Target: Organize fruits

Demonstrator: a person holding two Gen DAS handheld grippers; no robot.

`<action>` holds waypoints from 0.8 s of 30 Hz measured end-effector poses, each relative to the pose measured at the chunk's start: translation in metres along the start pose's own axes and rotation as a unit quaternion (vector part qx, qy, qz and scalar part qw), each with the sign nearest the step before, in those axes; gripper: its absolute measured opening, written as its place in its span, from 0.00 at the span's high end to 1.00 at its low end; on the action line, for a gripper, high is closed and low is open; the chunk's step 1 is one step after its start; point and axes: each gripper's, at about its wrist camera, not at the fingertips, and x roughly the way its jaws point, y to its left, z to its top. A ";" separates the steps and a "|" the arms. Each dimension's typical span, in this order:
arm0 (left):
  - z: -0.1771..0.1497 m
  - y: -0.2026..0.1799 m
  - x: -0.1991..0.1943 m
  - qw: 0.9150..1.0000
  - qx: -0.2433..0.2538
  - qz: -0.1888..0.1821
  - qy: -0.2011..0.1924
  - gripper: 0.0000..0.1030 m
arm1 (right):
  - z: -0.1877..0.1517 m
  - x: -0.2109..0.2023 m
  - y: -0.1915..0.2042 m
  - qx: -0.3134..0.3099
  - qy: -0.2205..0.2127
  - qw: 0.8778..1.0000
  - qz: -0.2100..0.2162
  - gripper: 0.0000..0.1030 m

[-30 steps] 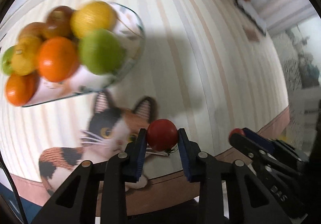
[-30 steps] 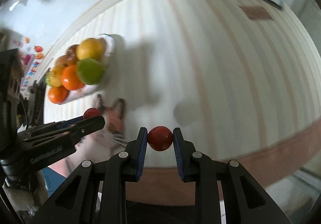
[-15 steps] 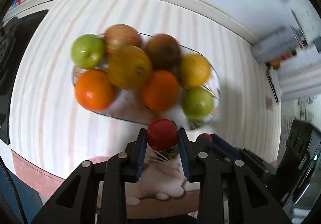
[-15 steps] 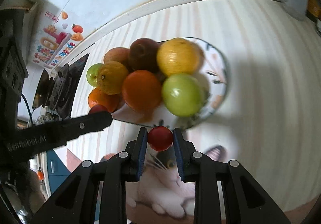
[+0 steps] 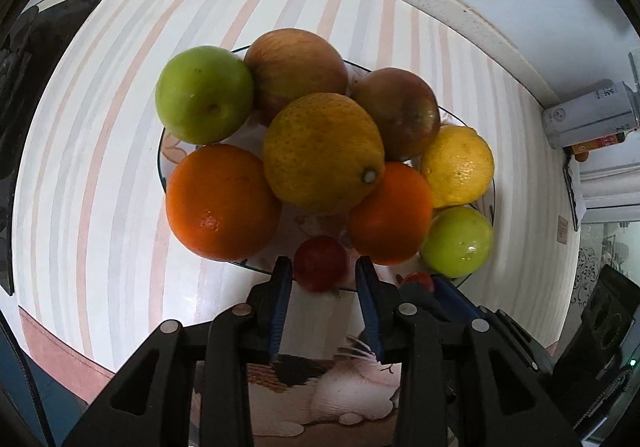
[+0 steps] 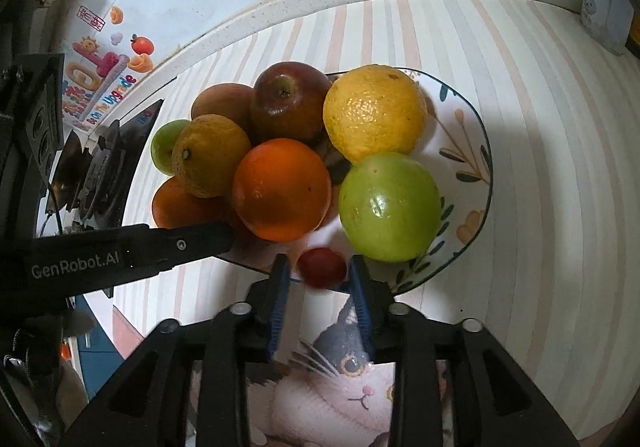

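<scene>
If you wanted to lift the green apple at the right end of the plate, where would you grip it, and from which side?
Grip the green apple across its widest middle, coming from above with one finger toward the bare plate rim, the other toward the near edge. It is round, and the orange and lemon crowd its other sides.

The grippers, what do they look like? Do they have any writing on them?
Both look alike. The left gripper and right gripper are black plastic frames with triangular cut-outs and small silver rivets. Their fingers carry blue pads on the inner faces. White lettering reading GenRobot.AI runs along the left gripper's side.
</scene>
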 end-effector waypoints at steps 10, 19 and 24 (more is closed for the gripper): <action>-0.015 0.011 -0.032 0.999 0.004 0.040 -0.033 0.23 | -0.008 -0.034 0.000 0.006 0.001 1.000 -0.022 0.15; -0.055 0.029 -0.067 0.992 0.020 0.106 -0.070 0.12 | -0.018 -0.080 0.004 -0.015 -0.008 0.996 -0.089 0.09; -0.075 0.031 -0.088 0.989 0.035 0.107 -0.094 0.12 | -0.030 -0.106 0.016 -0.010 -0.031 0.995 -0.098 0.08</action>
